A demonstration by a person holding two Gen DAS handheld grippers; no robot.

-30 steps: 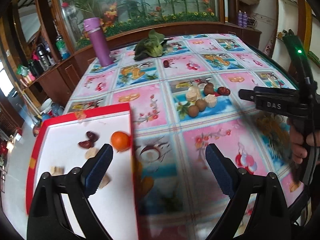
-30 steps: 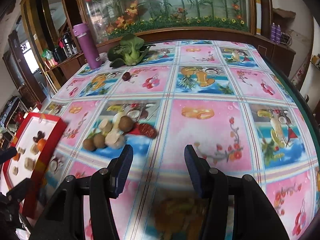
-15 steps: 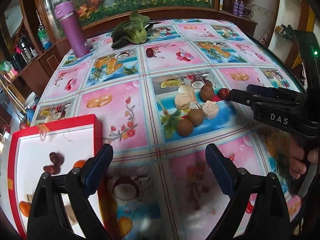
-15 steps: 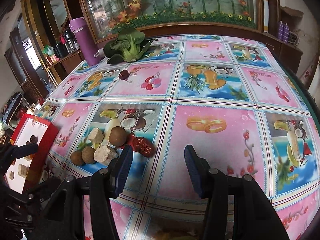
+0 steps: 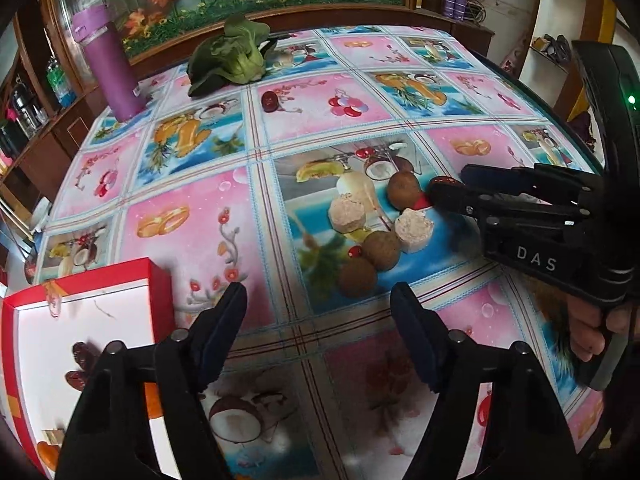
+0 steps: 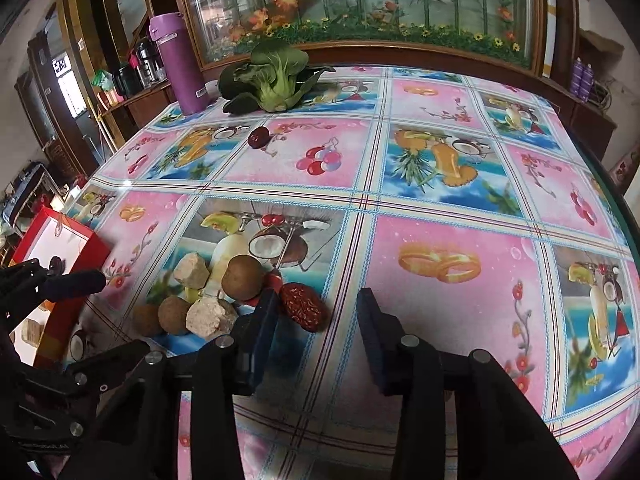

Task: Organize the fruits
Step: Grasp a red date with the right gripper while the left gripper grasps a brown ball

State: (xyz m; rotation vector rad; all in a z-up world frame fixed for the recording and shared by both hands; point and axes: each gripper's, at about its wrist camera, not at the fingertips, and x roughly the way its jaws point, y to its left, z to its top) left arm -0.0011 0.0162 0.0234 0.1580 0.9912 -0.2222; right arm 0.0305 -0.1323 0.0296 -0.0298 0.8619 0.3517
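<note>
The right gripper (image 6: pixel 316 320) is sitting with its fingers spread and empty around a wrinkled red date (image 6: pixel 302 306), whose left end is lying just beside the left finger (image 6: pixel 264 320). The left gripper (image 5: pixel 320 320) is hovering with fingers wide apart and empty, short of the fruit cluster.

The likeliest trouble is coming from crowding: the date is lying close beside a brown kiwi (image 6: pixel 242 276) and a pale cut chunk (image 6: pixel 210 316), so a closing finger could be nudging the round kiwi into a roll, or pinching the chunk along with the date. With the date sitting off-centre between the fingers, a squeeze might be skidding it sideways on the glossy cloth rather than catching it.

For room, the counter (image 6: pixel 440 200) is lying bare to the right of the cluster and across the pink squares beyond. The red box (image 5: pixel 80 320), already holding dark fruit pieces, is waiting at the near left corner; its raised rim is something a low carry could be clipping. The far date (image 6: pixel 258 137) is lying well apart, near the leafy greens (image 6: pixel 272 80) and purple flask (image 6: pixel 180 64).
</note>
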